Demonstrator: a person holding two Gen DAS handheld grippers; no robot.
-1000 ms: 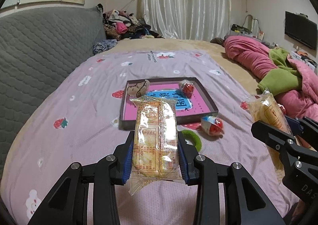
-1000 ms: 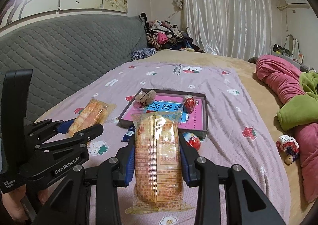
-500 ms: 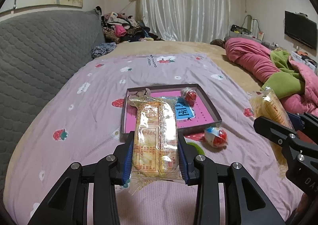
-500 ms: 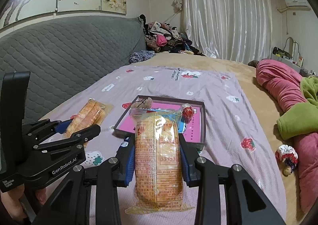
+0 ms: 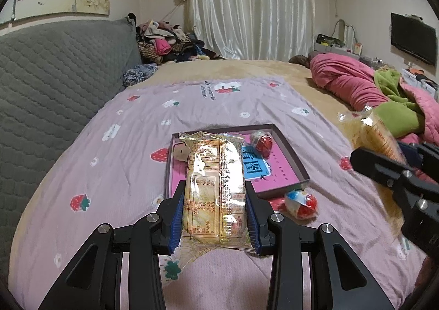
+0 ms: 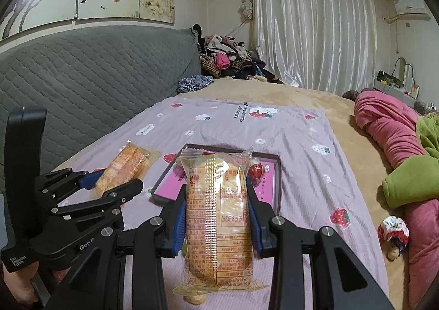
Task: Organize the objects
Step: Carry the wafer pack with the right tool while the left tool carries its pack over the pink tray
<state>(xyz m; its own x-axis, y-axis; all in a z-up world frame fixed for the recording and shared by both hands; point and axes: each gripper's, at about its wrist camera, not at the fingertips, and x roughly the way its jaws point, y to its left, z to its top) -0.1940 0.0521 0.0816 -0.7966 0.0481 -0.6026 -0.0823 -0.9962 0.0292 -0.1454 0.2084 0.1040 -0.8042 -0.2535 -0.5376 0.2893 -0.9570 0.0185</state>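
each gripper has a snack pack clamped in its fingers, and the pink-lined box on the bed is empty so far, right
Not quite. The pink-lined box is not empty: the left wrist view shows a red wrapped sweet and a small brownish item in it. The left gripper and right gripper do each clamp a snack pack.

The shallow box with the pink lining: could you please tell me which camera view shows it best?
The left wrist view: the shallow box shows most of its pink floor, its blue label and three of its walls. In the right wrist view the snack packet in the right hand-held gripper covers its middle, leaving only the edges.
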